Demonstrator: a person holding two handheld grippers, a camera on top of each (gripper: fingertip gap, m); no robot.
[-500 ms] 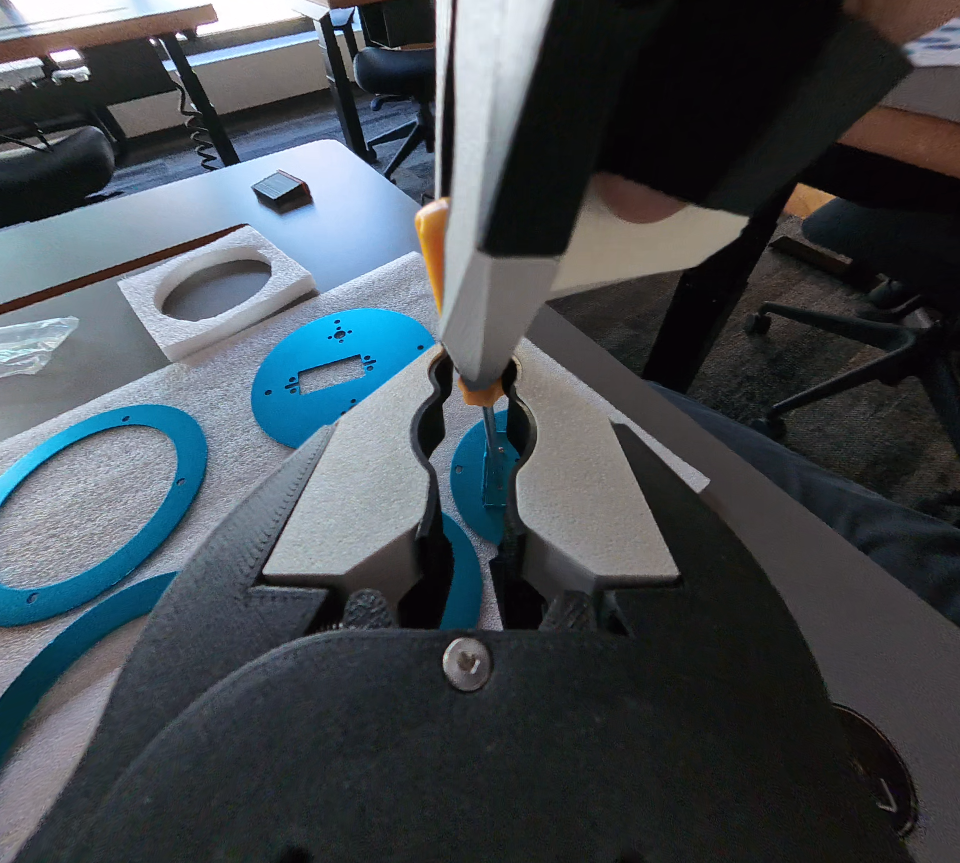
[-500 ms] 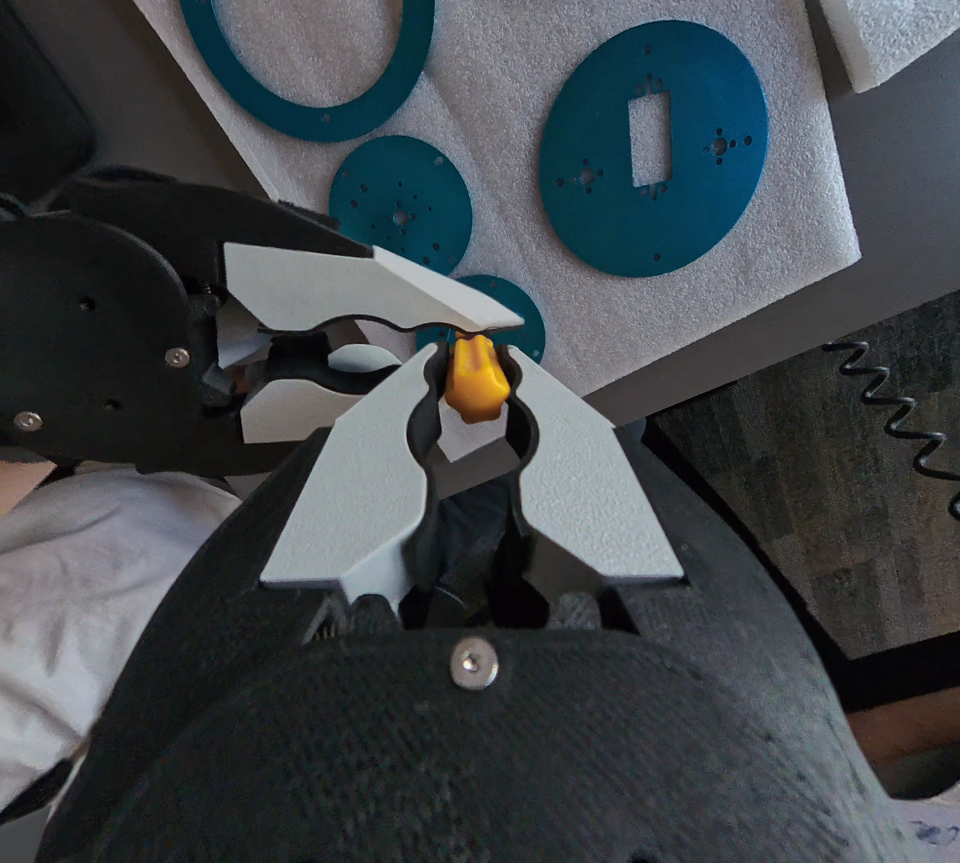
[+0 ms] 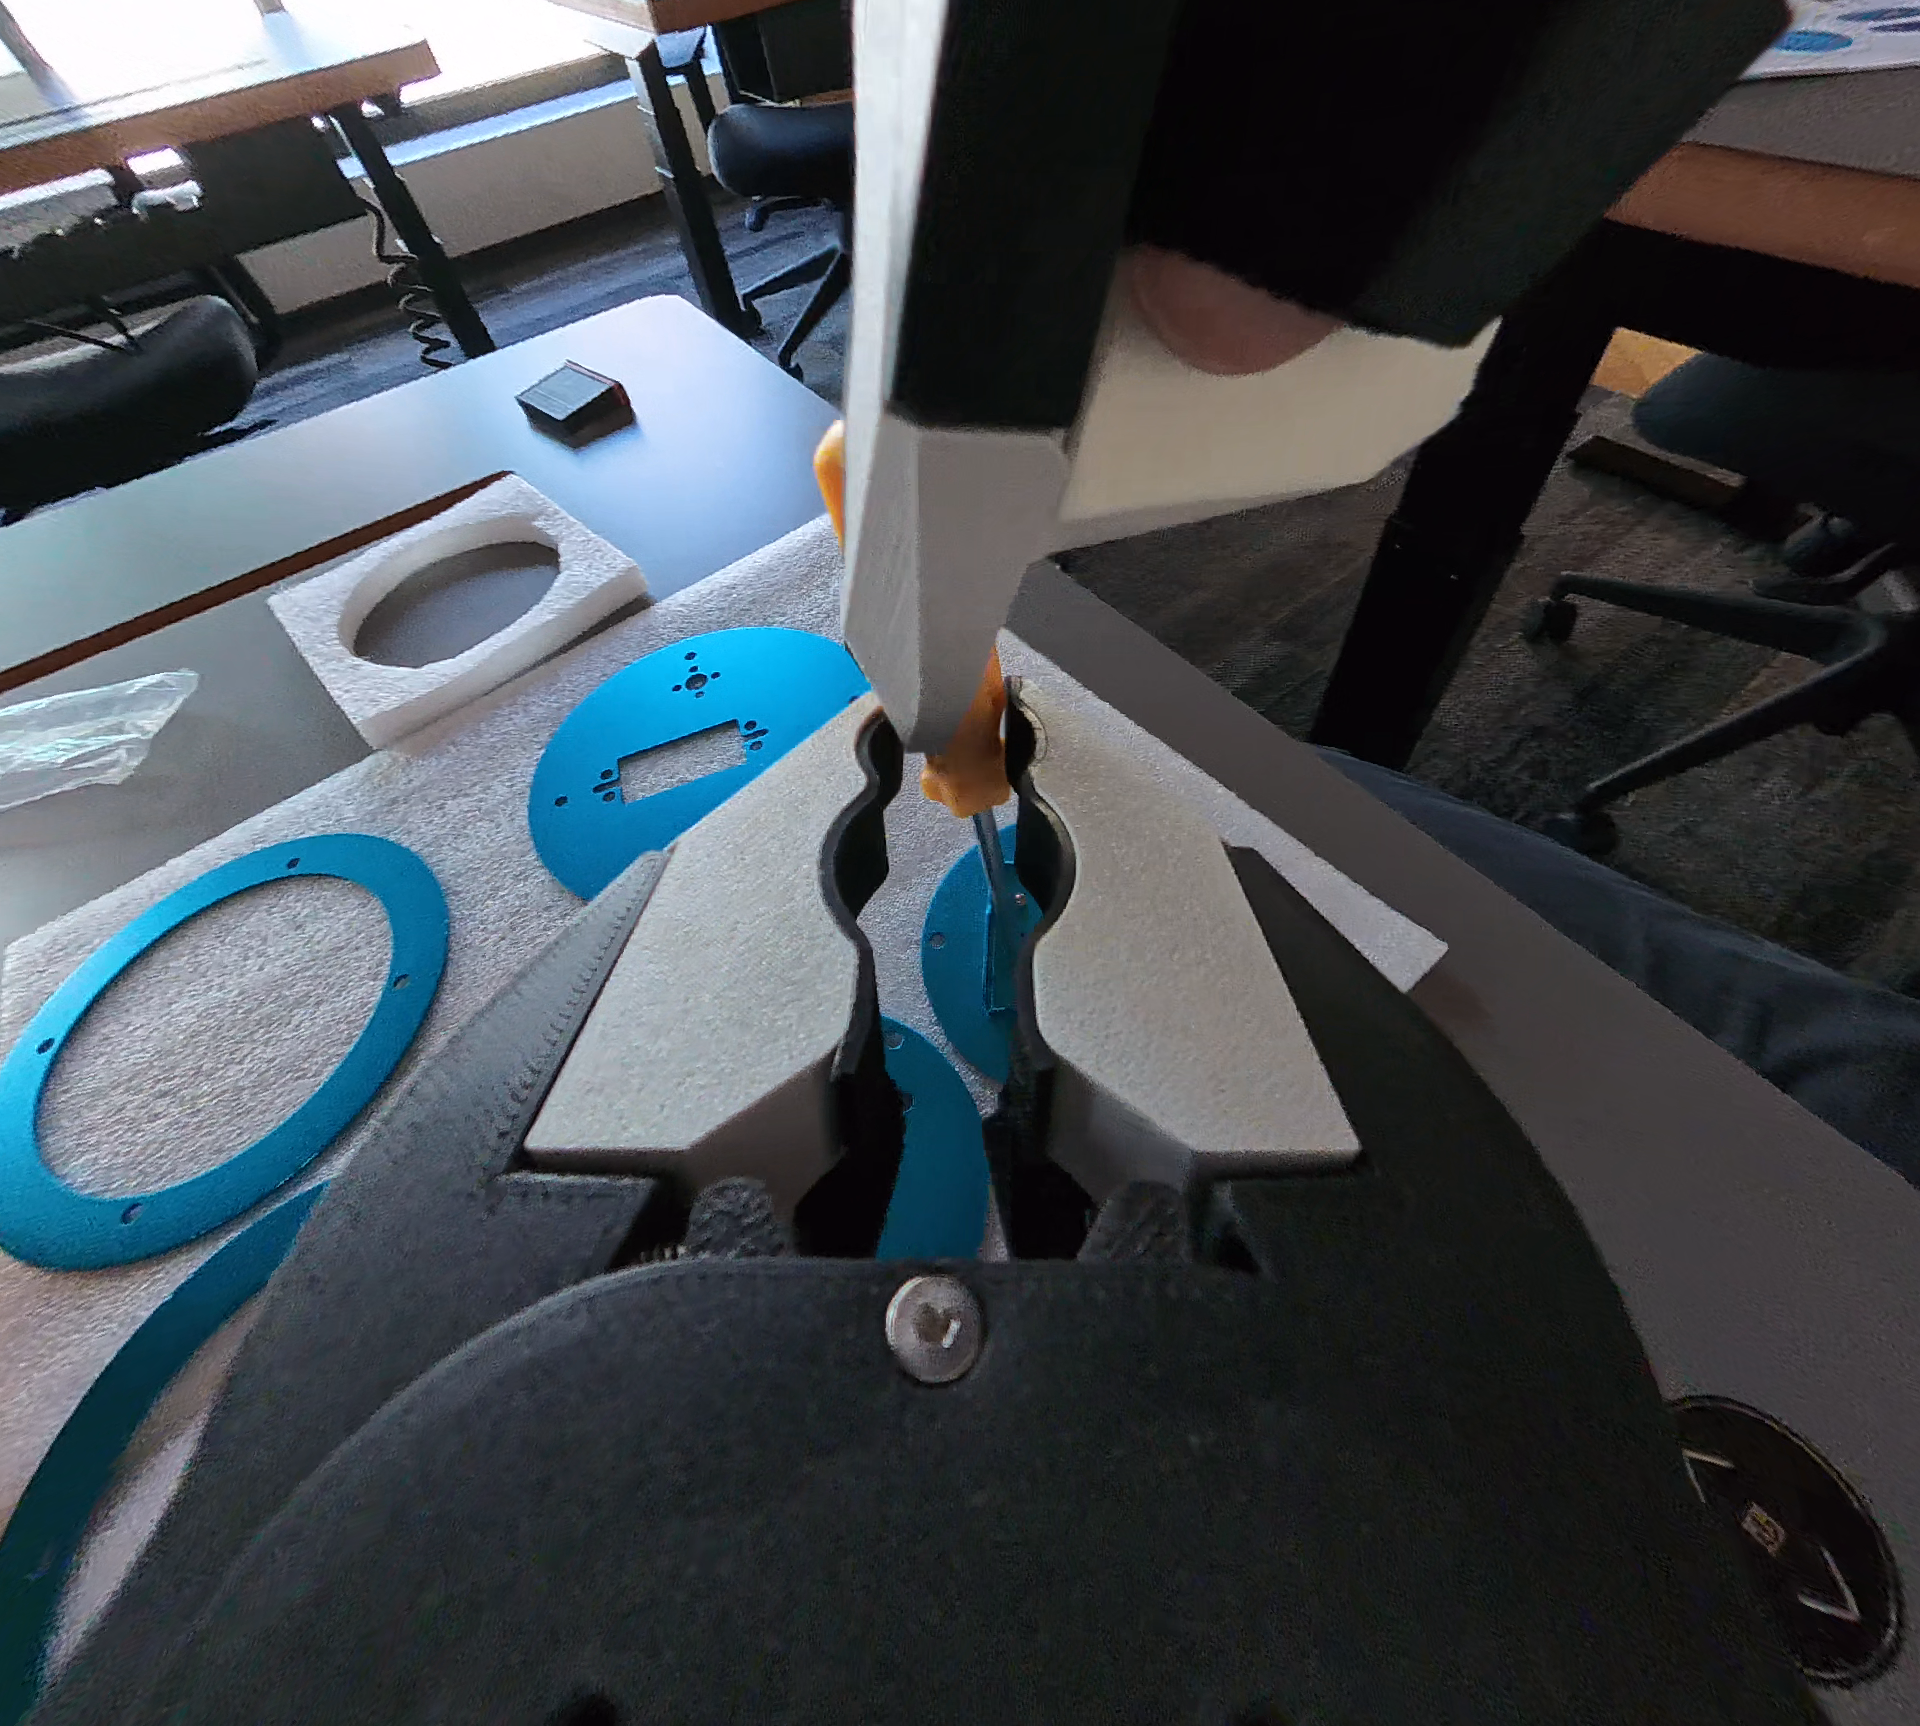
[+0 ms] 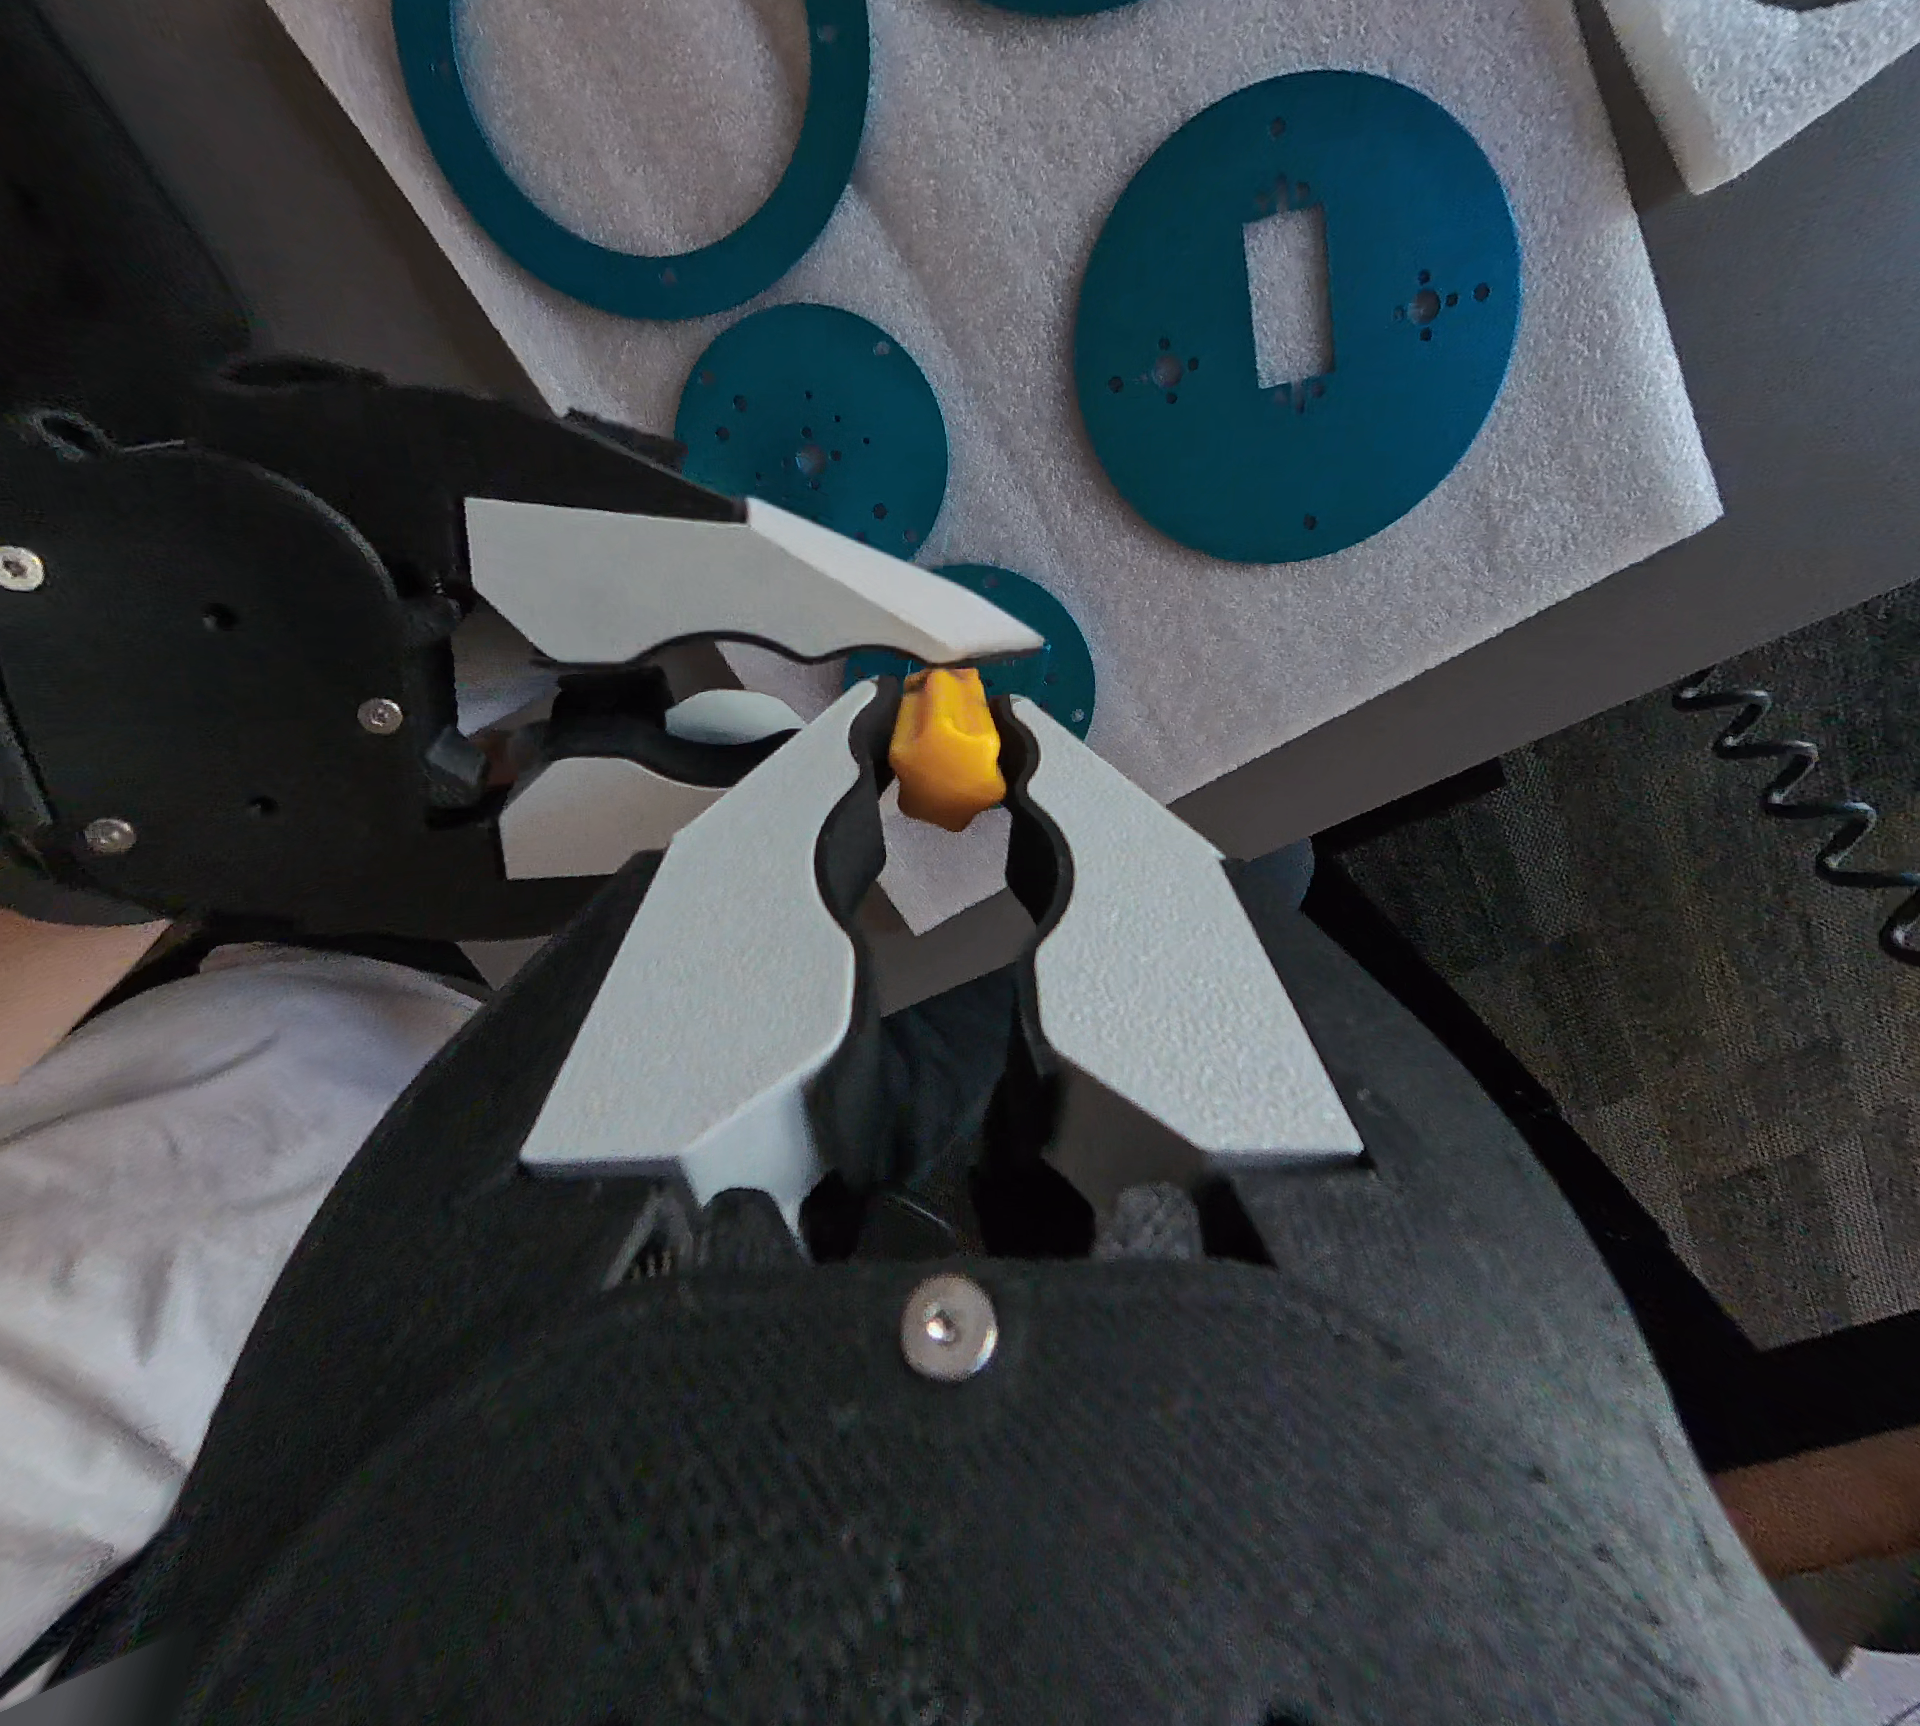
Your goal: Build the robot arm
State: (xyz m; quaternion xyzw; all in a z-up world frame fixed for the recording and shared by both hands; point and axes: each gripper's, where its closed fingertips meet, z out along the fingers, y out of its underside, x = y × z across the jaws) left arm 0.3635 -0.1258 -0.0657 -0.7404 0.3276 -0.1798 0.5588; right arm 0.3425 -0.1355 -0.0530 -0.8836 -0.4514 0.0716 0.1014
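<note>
The right claw [image 4: 940, 700] stays clamped on the orange screwdriver [image 4: 943, 757], now leaning slightly more, its tip on the small blue disc [image 3: 961, 949] between the narrowly parted left claw [image 3: 951, 715].

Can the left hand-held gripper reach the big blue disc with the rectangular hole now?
Probably yes. The disc lies bare on the foam sheet, just left of the left hand-held gripper, nothing between. But the right hand-held gripper's screwdriver stands between the left one's fingers.
</note>
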